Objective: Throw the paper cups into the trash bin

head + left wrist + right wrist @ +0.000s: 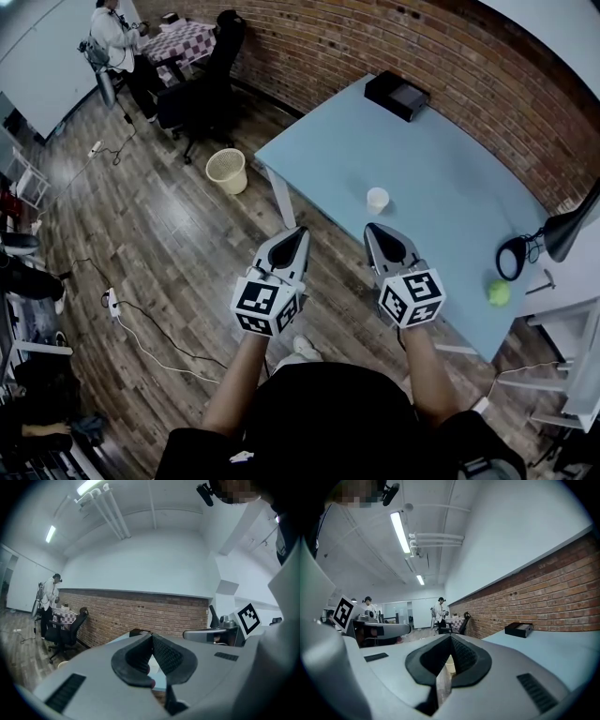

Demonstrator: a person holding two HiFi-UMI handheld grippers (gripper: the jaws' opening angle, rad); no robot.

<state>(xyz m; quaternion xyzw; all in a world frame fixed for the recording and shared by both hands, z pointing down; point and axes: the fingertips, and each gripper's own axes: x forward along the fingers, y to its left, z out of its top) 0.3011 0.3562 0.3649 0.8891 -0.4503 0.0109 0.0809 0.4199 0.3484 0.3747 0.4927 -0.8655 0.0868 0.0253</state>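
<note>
A white paper cup [377,200] stands upright on the light blue table [450,178], near its front edge. The cream mesh trash bin [226,171] sits on the wood floor left of the table's corner. Both grippers hang in front of me, short of the table edge and pointing away. My left gripper [299,233] is shut and empty, over the floor between bin and cup. My right gripper [371,229] is shut and empty, its tips just short of the cup. In the left gripper view the pads [161,651] meet with nothing between them, and likewise in the right gripper view [459,654].
A black box [397,96] lies at the table's far end by the brick wall. A green ball [499,293] and a black desk lamp [525,251] are on the right. An office chair [211,80], a person [117,37] and floor cables [141,328] are to the left.
</note>
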